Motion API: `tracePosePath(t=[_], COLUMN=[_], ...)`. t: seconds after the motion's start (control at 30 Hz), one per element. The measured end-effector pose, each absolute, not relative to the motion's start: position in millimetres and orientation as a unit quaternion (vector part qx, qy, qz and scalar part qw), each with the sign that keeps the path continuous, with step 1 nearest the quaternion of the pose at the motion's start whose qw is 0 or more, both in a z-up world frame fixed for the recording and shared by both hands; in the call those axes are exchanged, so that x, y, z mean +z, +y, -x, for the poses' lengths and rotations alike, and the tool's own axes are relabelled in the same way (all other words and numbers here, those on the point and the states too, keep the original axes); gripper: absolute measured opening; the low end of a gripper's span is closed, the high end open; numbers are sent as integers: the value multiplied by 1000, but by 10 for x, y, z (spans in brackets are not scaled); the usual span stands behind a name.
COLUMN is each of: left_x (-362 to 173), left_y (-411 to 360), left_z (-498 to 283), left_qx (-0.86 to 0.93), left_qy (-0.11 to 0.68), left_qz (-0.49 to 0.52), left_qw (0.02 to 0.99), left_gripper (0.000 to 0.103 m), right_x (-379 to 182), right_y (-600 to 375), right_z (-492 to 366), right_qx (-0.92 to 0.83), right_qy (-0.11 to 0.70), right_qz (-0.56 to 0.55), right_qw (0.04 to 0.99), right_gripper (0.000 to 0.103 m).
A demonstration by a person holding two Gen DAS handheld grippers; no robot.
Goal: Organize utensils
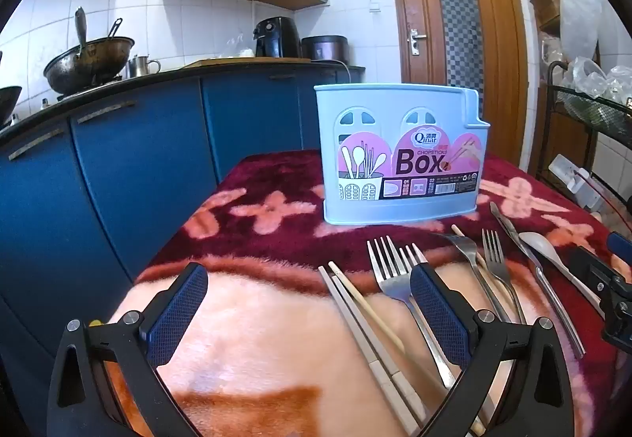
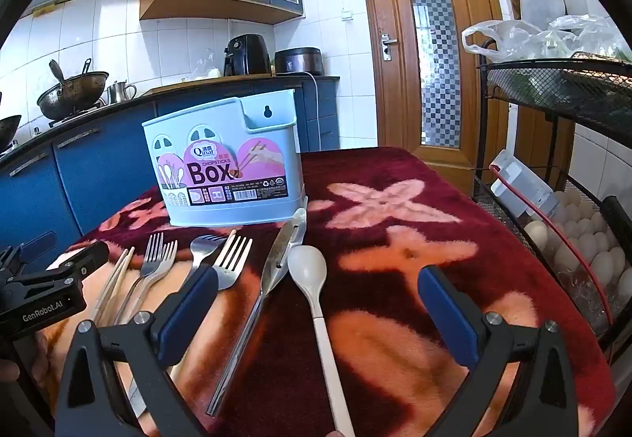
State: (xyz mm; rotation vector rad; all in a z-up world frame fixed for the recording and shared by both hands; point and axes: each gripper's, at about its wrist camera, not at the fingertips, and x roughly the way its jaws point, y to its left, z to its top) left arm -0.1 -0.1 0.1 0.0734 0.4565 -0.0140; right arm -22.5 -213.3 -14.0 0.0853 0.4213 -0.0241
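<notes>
A light blue chopsticks box [image 1: 401,156] [image 2: 231,176] stands upright at the far side of a table covered by a red and pink blanket [image 1: 252,318] [image 2: 395,239]. In front of it lie chopsticks [image 1: 367,322] [image 2: 114,279], several forks [image 1: 391,271] [image 2: 154,259], a metal spoon [image 1: 466,251], steel tongs [image 2: 272,271] and a white spoon [image 1: 549,251] [image 2: 312,279]. My left gripper [image 1: 310,302] hovers open over the chopsticks and forks. Also open, my right gripper [image 2: 318,314] hangs above the white spoon's handle. Neither holds anything.
Blue kitchen cabinets [image 1: 118,168] with a wok [image 1: 87,62] run along the left. A wooden door [image 2: 426,42] stands behind the table. A black wire rack [image 2: 561,89] with eggs [image 2: 588,243] and plastic bags stands close on the right.
</notes>
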Motion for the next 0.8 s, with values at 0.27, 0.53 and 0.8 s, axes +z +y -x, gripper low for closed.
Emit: tracePosePath(t=[0.27,0.53,0.8], left_x=[0,0,-2], left_y=[-1,-1,-6], left_z=[0,0,-3], left_qx=[-7,-7,-8], left_qy=[226,226,226], left_qz=[-37,-36,-36], left_qw=[973,973,973], left_gripper=[102,102,102], right_x=[-140,-140,-139], right_y=[-2131,-2129,-2129], right_z=[227,228,228], right_qx=[-12,-12,-12], right_qy=[209,209,209], right_qz=[-41,-41,-41], right_qw=[977,977,977], right_gripper=[103,103,103])
